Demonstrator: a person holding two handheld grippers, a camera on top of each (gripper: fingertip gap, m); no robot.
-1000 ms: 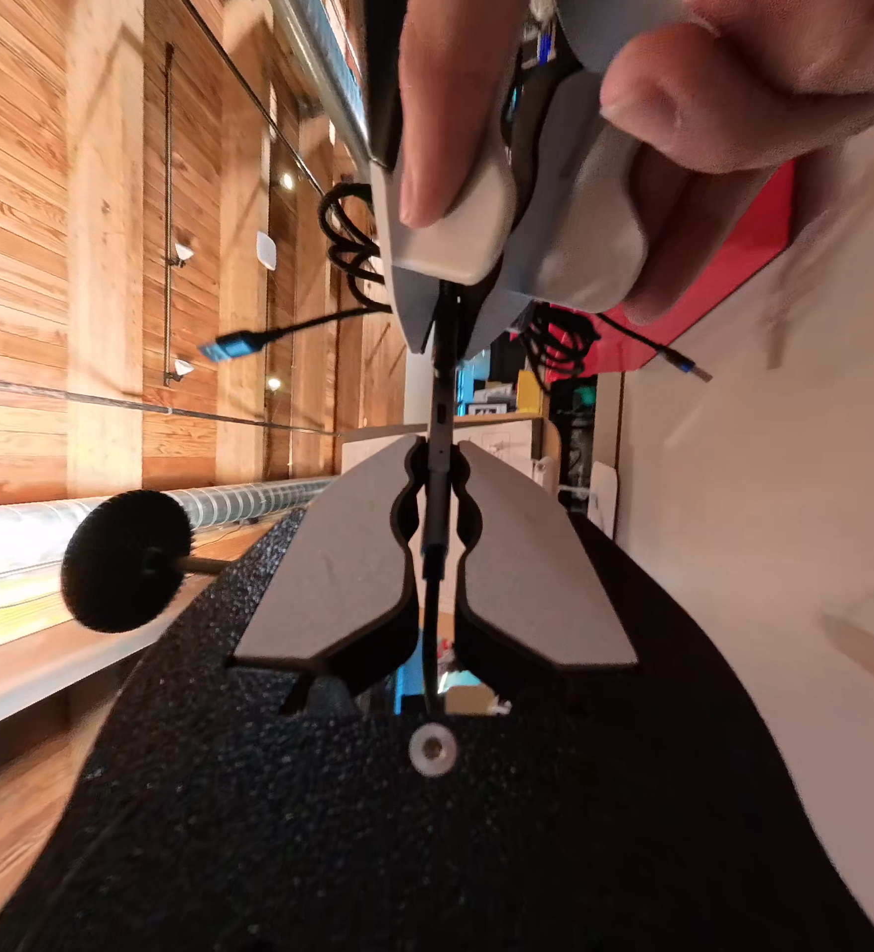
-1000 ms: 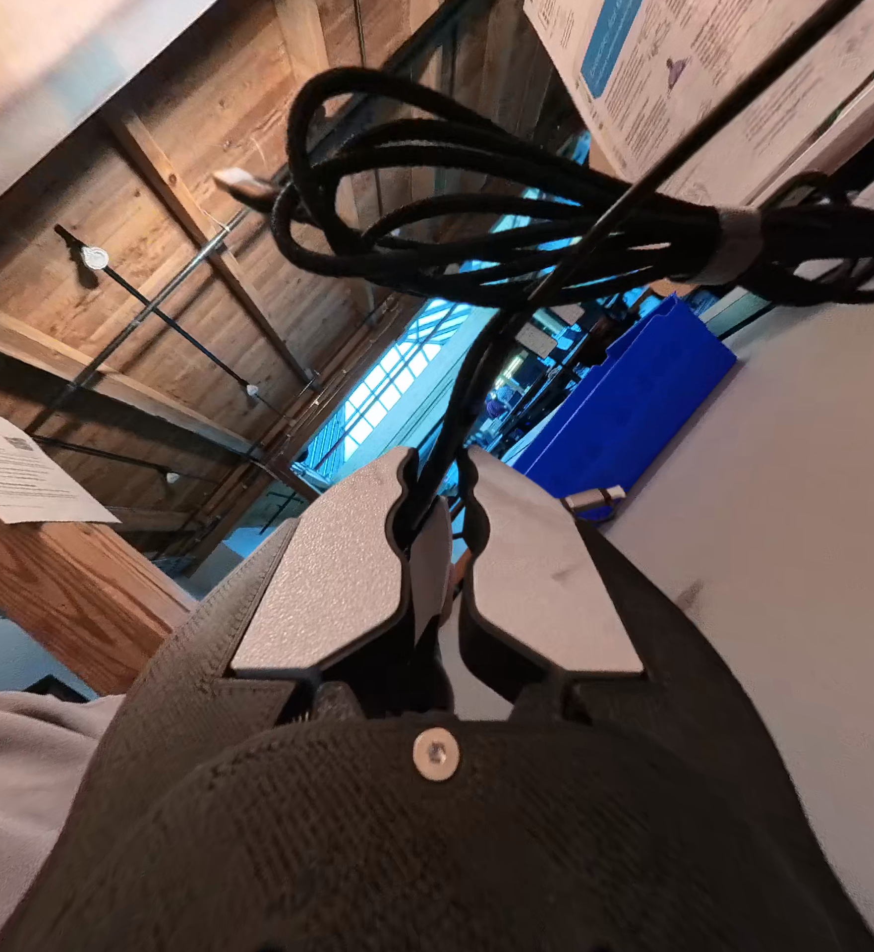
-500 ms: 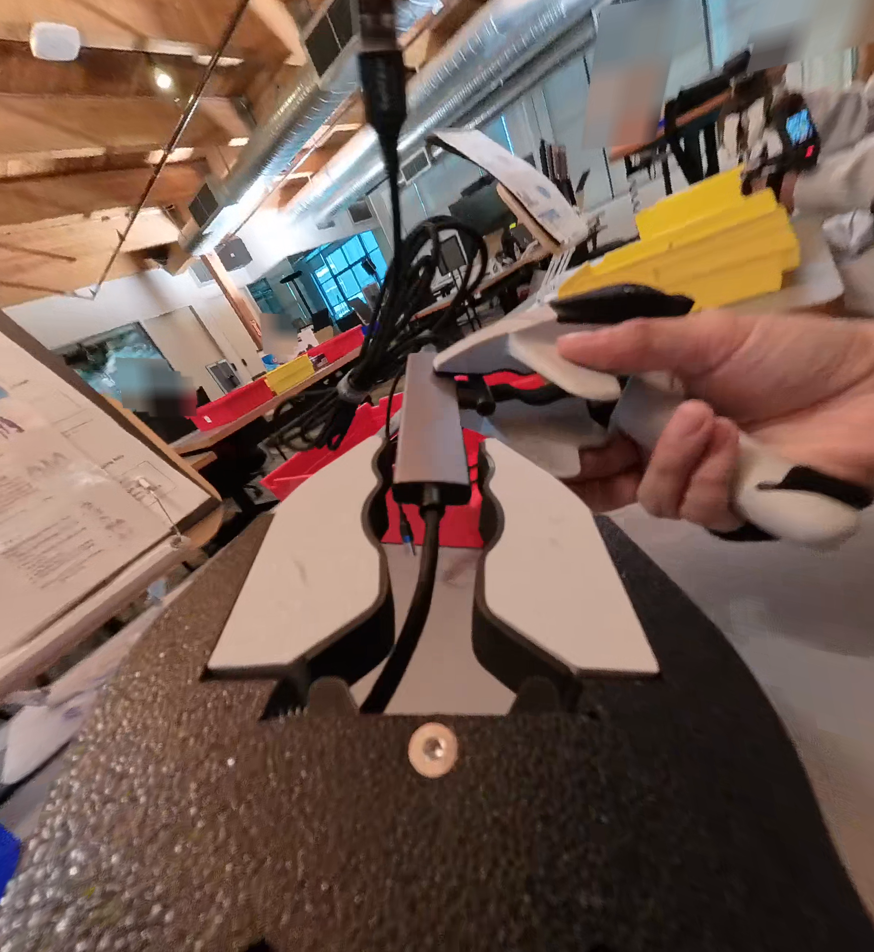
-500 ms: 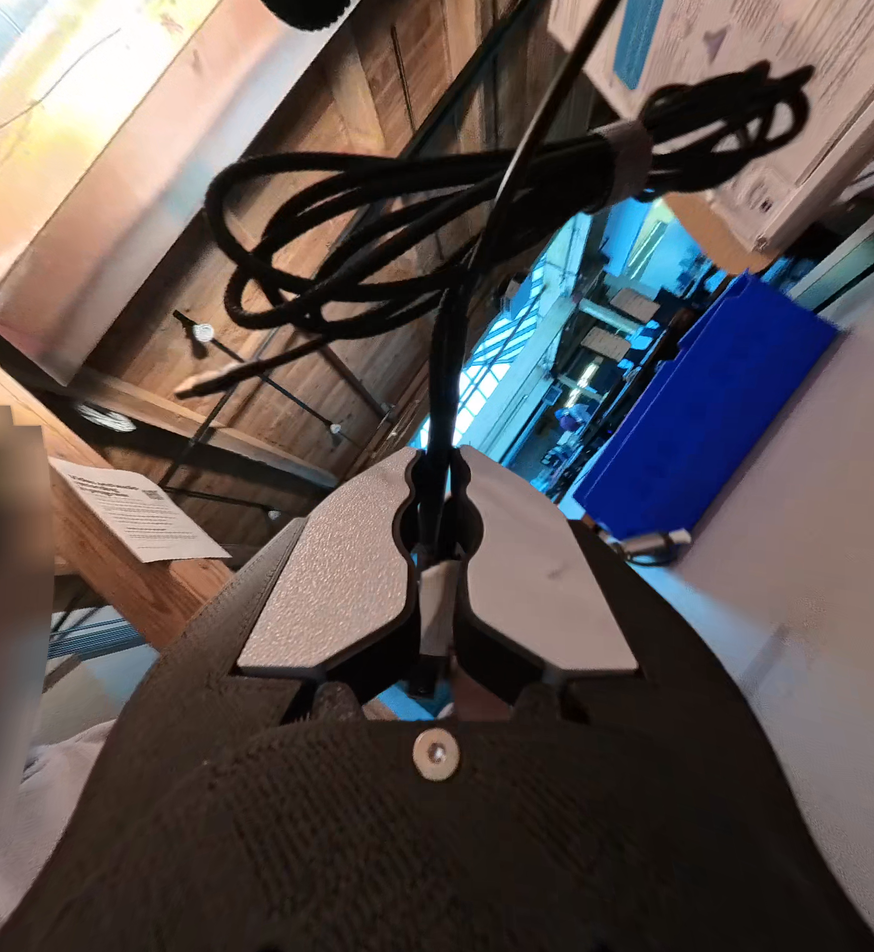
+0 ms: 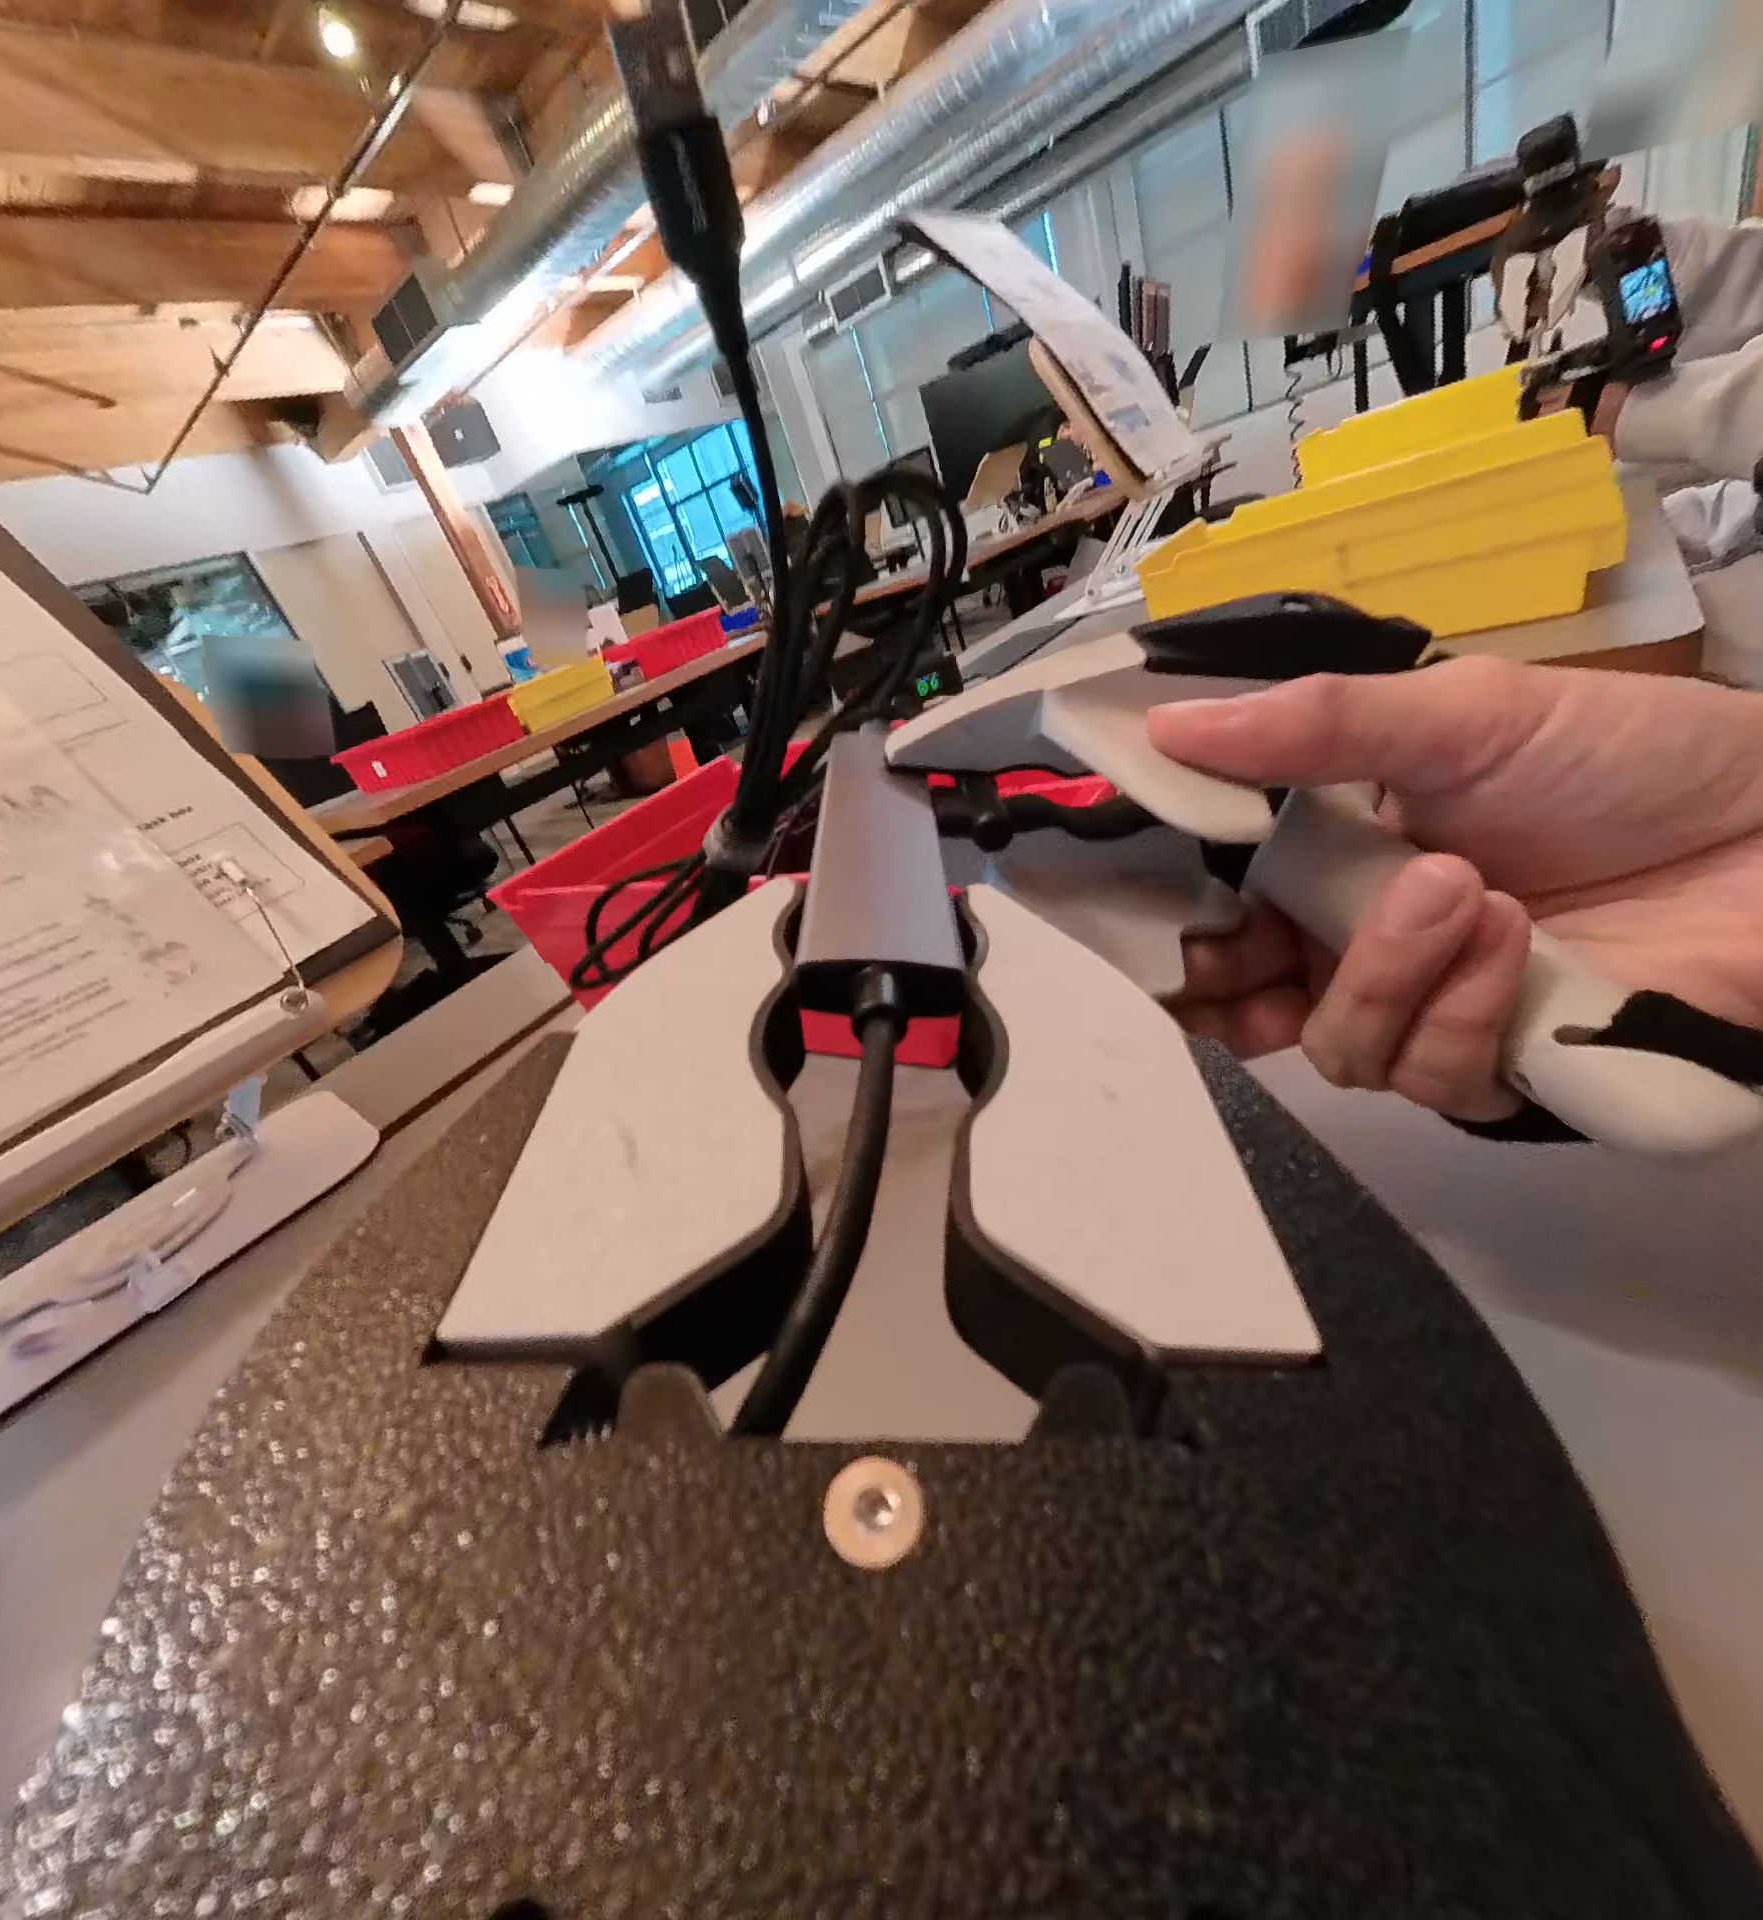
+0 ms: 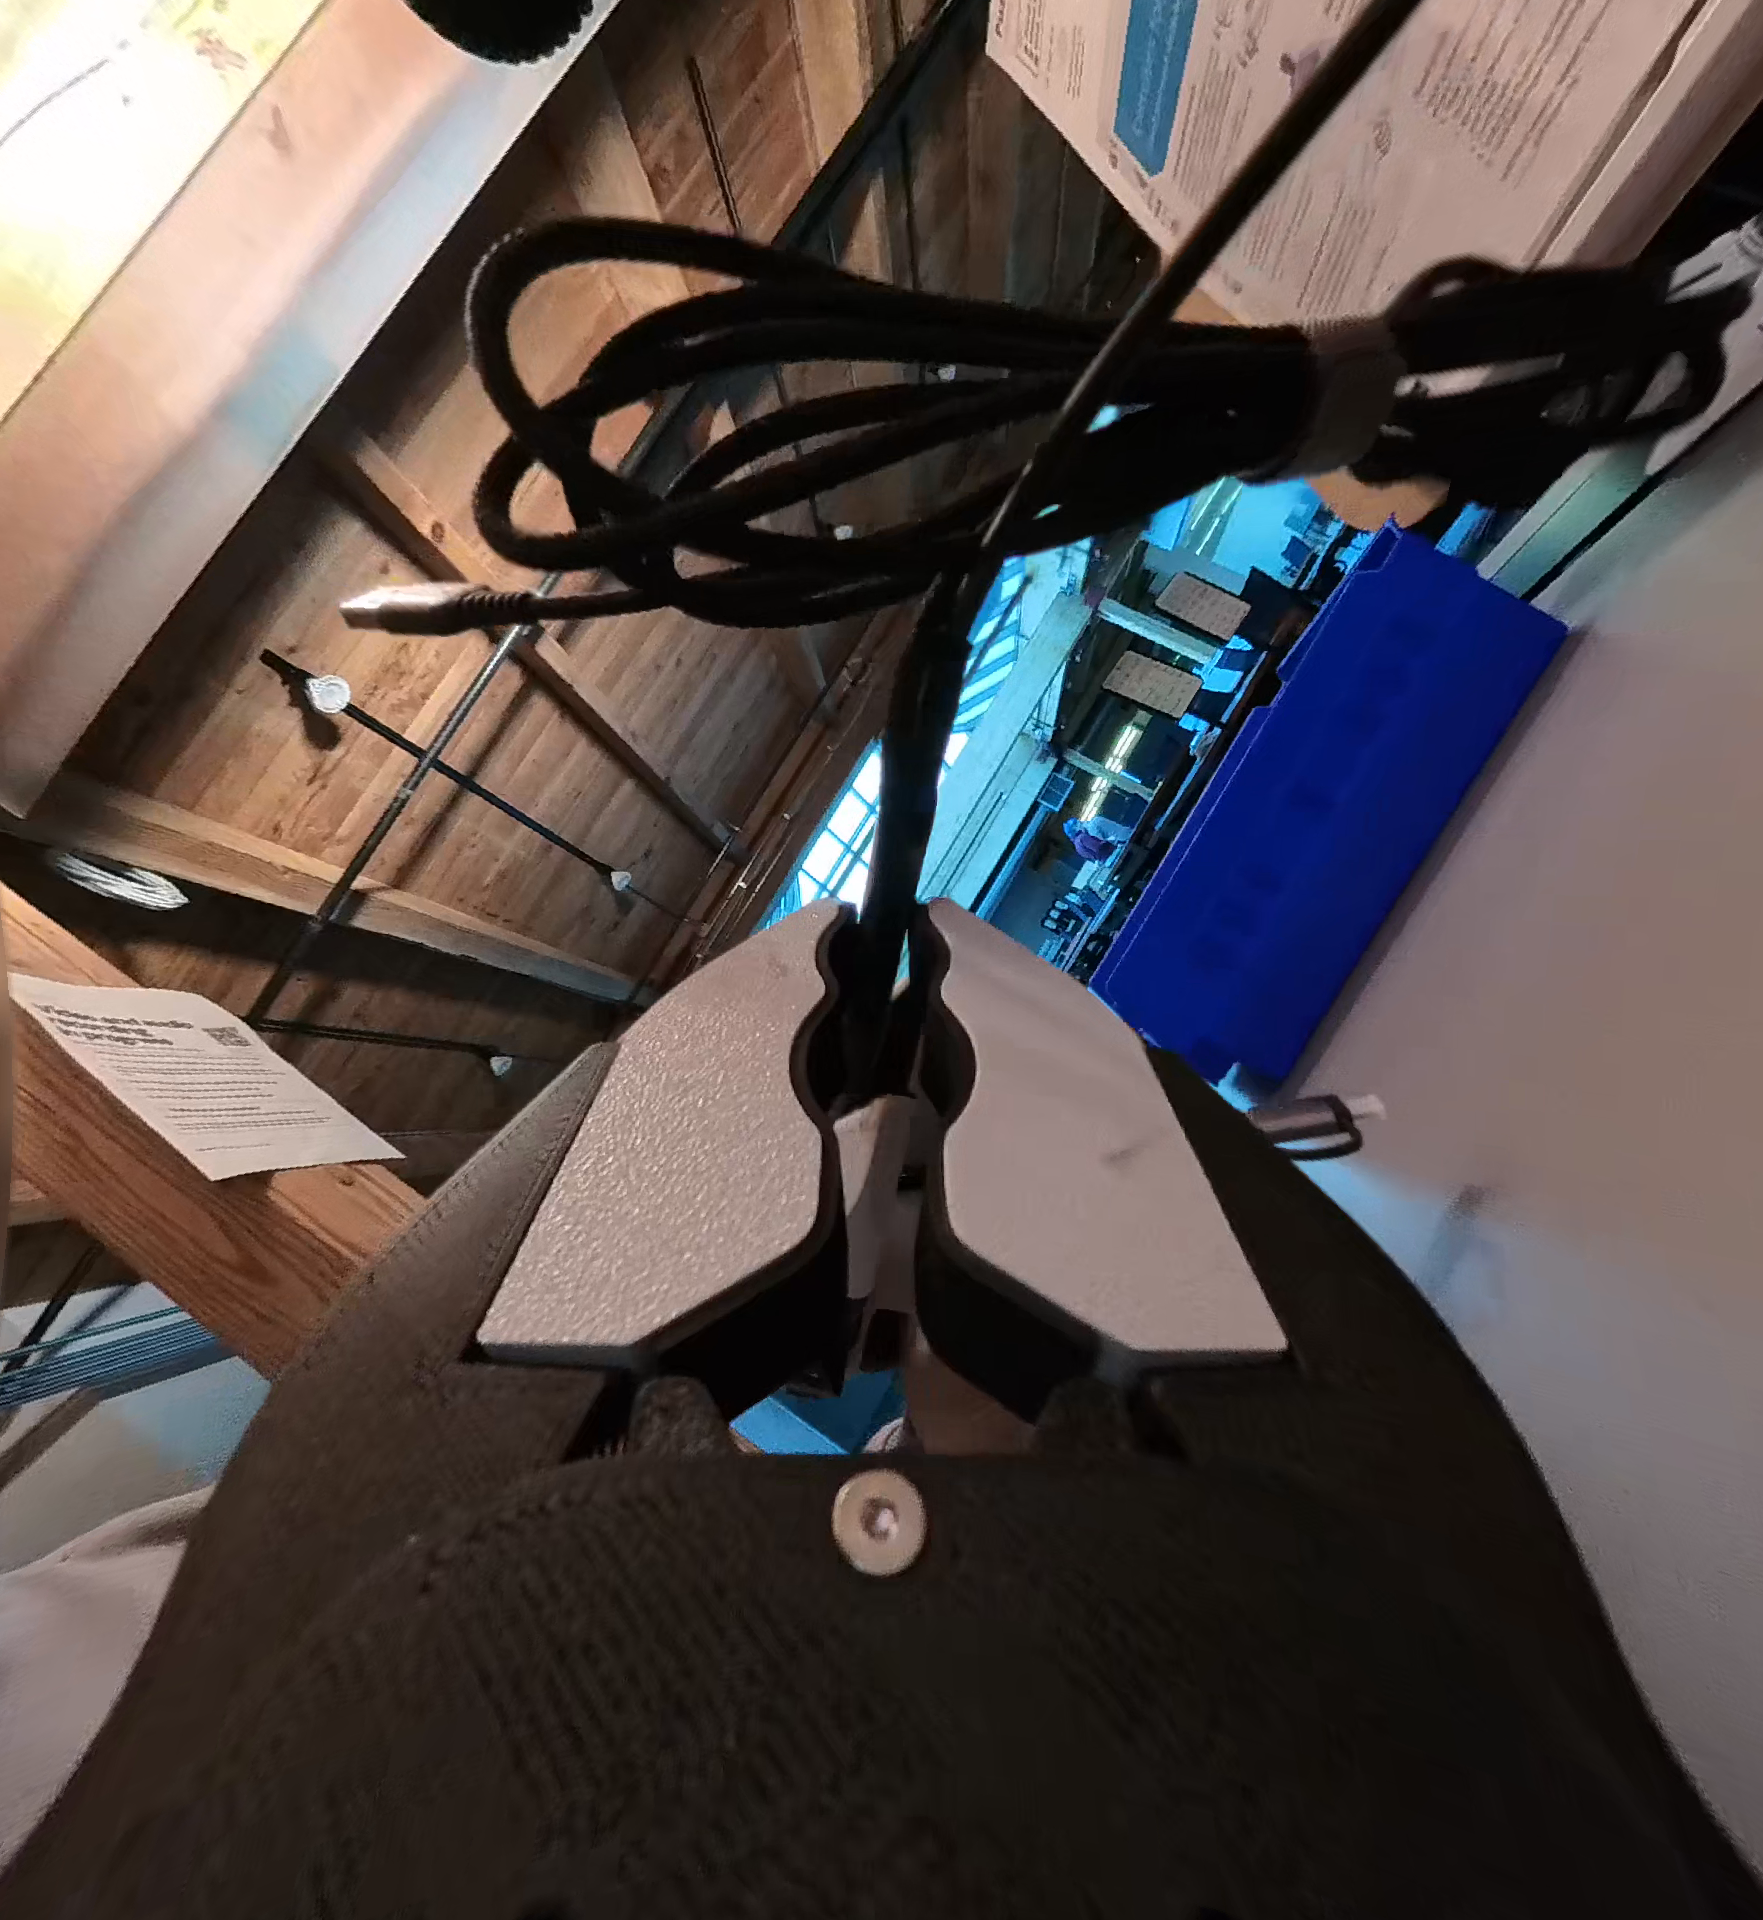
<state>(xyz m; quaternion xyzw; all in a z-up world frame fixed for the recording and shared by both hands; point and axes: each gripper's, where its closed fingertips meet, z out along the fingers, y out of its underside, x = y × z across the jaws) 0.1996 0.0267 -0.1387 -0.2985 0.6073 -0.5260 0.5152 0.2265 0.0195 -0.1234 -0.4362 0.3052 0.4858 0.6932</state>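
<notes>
The left gripper has rolled level in the last second. Its view, turned on its side towards wooden ceiling boards a second ago, now looks across a workshop. Its jaws are closed to a narrow gap, clamped on a slim dark hub. The hub points forward, and its black lead runs back between the fingers.

The right gripper is almost fully closed on a black cable, with the silver plug body wedged between its jaws. The strapped coil hangs in the air beyond the tips and has swung a little. A loose silver plug dangles from the coil. A hand holds this gripper just right of the hub, tips close to it.

Nearby are a red bin beyond the hub, yellow bins, a blue bin, and a page stand close on the left. The coil's loops hang beside the hub's far end.
</notes>
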